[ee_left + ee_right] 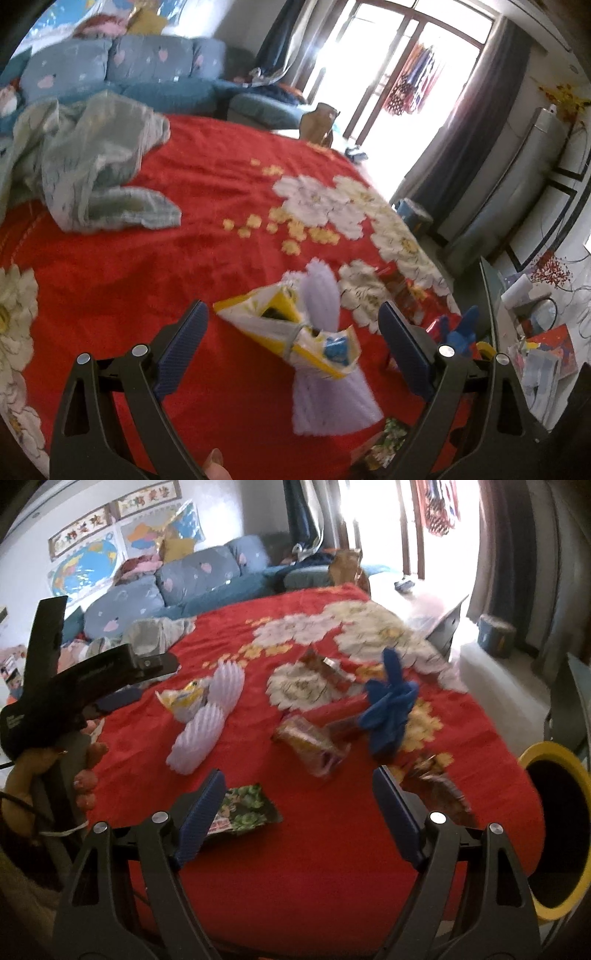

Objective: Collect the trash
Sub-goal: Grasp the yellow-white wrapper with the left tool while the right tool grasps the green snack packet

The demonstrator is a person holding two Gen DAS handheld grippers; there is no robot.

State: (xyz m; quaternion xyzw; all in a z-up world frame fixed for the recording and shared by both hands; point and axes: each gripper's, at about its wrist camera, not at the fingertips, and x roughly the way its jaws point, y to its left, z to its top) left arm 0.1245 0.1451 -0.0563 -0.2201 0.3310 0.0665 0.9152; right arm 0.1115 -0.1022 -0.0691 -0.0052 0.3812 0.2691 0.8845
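Both claws are spread and empty. The left gripper (291,347) frames the yellow wrapper (295,332) mid-cloth (147,266), likely lining up a grab. The right gripper (299,812) hovers near the cloth's right edge, beside the bin (554,830), over the green packet (243,808).

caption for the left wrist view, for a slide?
Open left claw poised around a yellow-and-white wrapper and white foam netting on the red floral tablecloth.

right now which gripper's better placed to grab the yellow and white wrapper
Left. The left gripper is open with the yellow and white wrapper between its fingers; the right gripper is open over bare red cloth.
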